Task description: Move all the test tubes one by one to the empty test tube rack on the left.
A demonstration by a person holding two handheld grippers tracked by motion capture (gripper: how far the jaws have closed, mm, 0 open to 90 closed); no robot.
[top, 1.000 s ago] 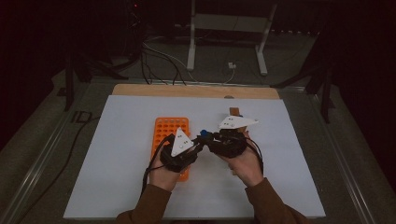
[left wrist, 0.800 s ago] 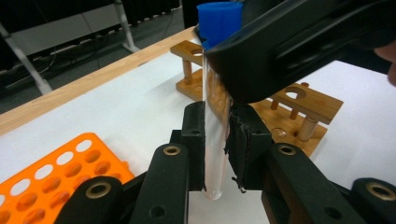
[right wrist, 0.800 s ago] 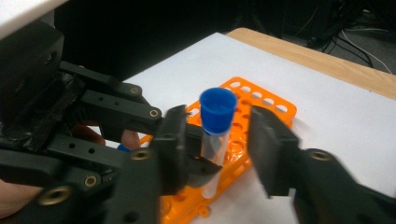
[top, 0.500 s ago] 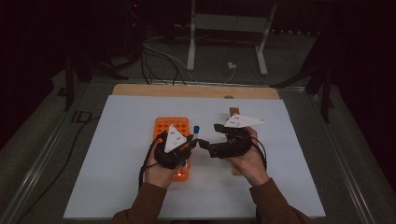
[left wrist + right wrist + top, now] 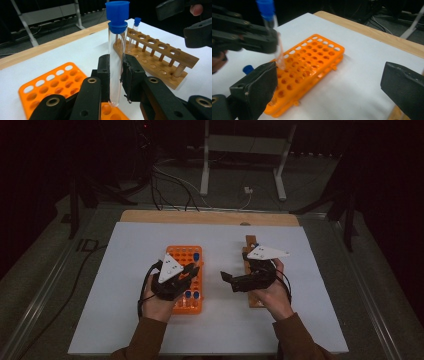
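From above, your left gripper [image 5: 187, 272] hangs over the orange rack [image 5: 186, 256], your right gripper [image 5: 229, 281] just beside the wooden rack [image 5: 249, 243]. Two racks, and at least three blue caps in the orange one; the tube you hold is too small to make out here.

In the left gripper view, your jaws are clamped on one clear test tube [image 5: 115, 62], long axis upright, blue cap [image 5: 117, 13] on top, rounded end just above the orange rack [image 5: 50, 82]. The wooden rack [image 5: 160, 53] holds one more capped tube [image 5: 133, 32] at its far end.

In the right gripper view, your jaws have just been opening and stand wide with nothing between them; the held tube [image 5: 277, 50] tilts slightly over the orange rack [image 5: 317, 60].
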